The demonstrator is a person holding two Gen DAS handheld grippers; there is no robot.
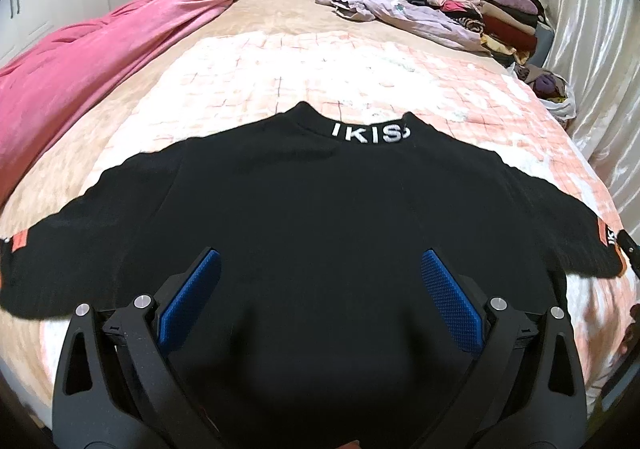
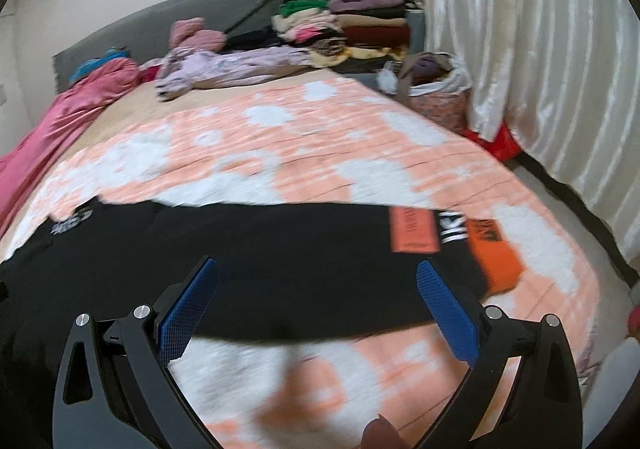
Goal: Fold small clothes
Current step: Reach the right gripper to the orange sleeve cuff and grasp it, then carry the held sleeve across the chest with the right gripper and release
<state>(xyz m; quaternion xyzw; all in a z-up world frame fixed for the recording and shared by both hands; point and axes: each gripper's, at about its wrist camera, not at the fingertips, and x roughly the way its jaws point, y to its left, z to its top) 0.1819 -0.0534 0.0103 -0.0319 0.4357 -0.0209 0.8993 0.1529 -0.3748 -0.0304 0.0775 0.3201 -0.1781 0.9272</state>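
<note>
Black shirt (image 1: 320, 209) flat (seemingly); both grippers spread.

right tool (image 2: 318, 281): spread wide, empty | black top (image 2: 240, 245): flat on bed (image 2: 280, 137), just ahead | orange cuff (image 2: 498, 261): front-right

black top (image 1: 304, 201): matt knit cloth | tool pads (image 1: 448, 301): blue textured rubber | curtain (image 2: 540, 49): glossy satin

Home bedroom: bed (image 1: 280, 61) with pink duvet (image 1: 100, 49), clothes piles (image 1: 480, 9), probably curtain (image 2: 540, 69) alongside
</note>
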